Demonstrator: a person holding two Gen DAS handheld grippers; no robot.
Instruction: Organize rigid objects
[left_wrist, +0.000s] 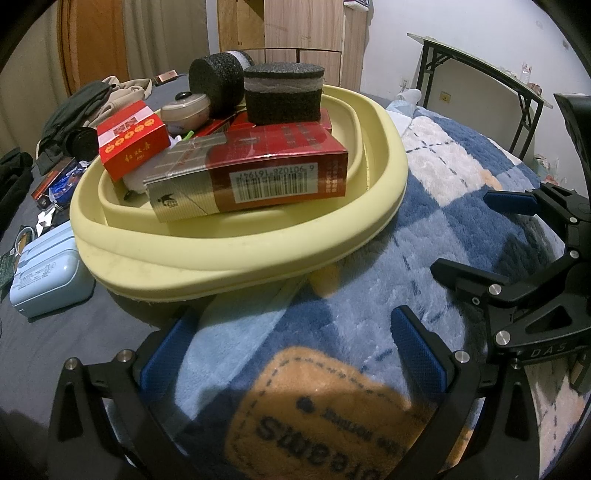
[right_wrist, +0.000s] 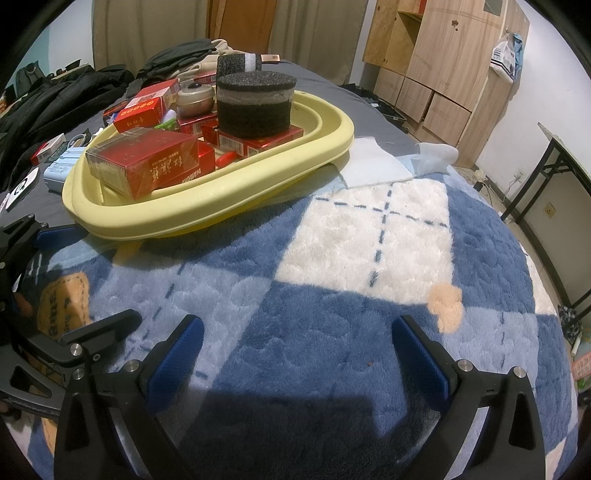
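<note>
Red cigarette cartons, foam cylinders and a small jar fill the yellow basin on the plaid blanket; loose items remain beyond. Left gripper and right gripper: jaws spread, empty.

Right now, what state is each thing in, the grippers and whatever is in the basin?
Left hand-held gripper: open, empty.
Right hand-held gripper: open, empty.
Basin: on the blanket, piled full.
Foam puck: upright on red boxes.
Carton: lying flat on top.
</note>
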